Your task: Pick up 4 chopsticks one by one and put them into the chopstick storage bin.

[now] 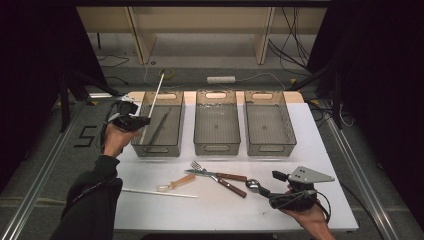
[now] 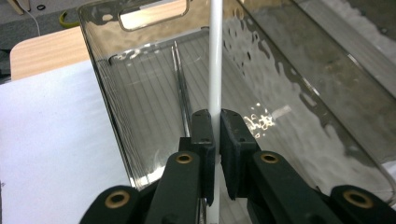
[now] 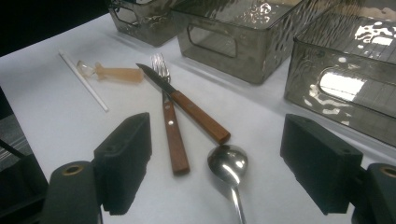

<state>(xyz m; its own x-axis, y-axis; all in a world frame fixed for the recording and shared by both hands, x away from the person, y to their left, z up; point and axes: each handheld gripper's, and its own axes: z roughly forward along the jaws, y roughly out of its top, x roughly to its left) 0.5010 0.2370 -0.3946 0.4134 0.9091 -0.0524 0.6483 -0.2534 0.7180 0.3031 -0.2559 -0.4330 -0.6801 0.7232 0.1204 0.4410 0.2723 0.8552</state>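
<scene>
Left gripper view: left gripper [image 2: 215,126] clenches a thin white straw [image 2: 215,56] over the clear ribbed plastic bin [image 2: 107,88] (far-left of the desk); next, lower and release. Right gripper [image 3: 215,163] gapes, idle.

White table [image 1: 310,150] bears three bins [image 1: 217,129] beyond the right claw [image 1: 272,187]; knife [image 1: 216,175], fork [image 1: 220,180], spoon [image 1: 253,185] just ahead of it

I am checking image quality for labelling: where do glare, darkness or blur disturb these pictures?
High view: dark at both sides, table evenly lit. Left gripper view: glare spots on the left bin; the white stick stays sharp. Right gripper view: bright reflections on the bins' walls, a highlight on the spoon, a soft-edged near tool.
</scene>
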